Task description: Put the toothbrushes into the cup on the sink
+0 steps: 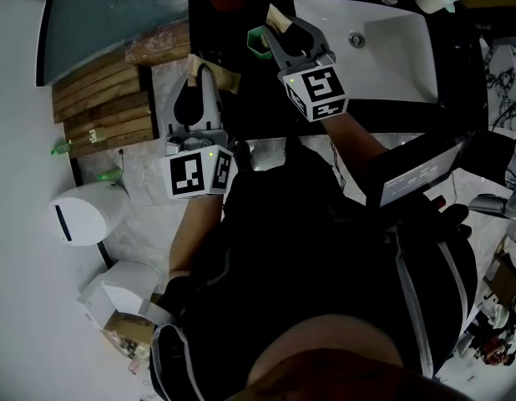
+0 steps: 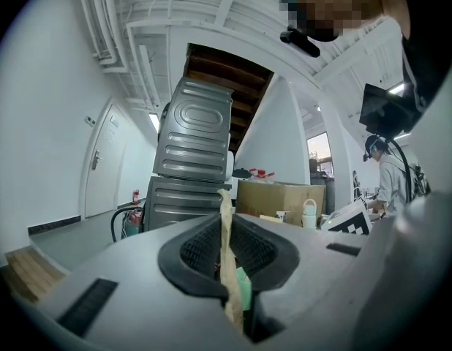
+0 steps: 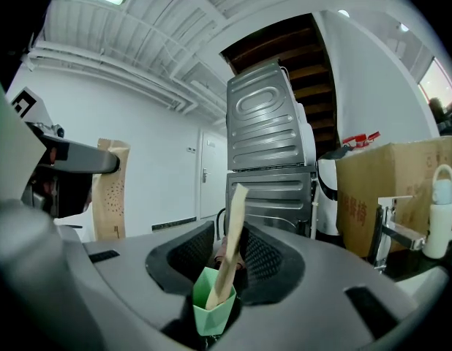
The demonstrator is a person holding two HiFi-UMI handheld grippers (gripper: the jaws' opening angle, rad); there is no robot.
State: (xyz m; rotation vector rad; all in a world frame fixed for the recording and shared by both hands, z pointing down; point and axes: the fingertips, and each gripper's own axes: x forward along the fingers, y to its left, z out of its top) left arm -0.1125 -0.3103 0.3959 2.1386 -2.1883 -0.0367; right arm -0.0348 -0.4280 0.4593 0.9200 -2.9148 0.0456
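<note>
A person in dark clothing (image 1: 325,249) fills the lower half of the head view, looking steeply down with a gripper in each hand. At the top right lies a white sink (image 1: 392,48) with a drain hole. At the left is a stack of wooden slats (image 1: 99,107) on a pale floor. Both gripper views look across the room at two grey metal machines (image 3: 270,159) stacked one on the other, with a cardboard box (image 3: 401,189) to their right. The left gripper (image 1: 199,69) is nearer the person's body. Its black ribbed fingers (image 2: 193,251) are clenched on a thin tan toothbrush (image 2: 226,232), which stands upright between them. The right gripper (image 1: 279,27) reaches farther forward, just beside the sink's left edge. Its fingers (image 3: 186,258) are released and stand apart on either side of a small green cup (image 3: 211,309). A second tan toothbrush (image 3: 232,232) stands in that cup, leaning slightly to the right and free of both fingers. In the head view the cup shows as a green rim just left of the sink. The surface under it is too dark to make out.
</note>
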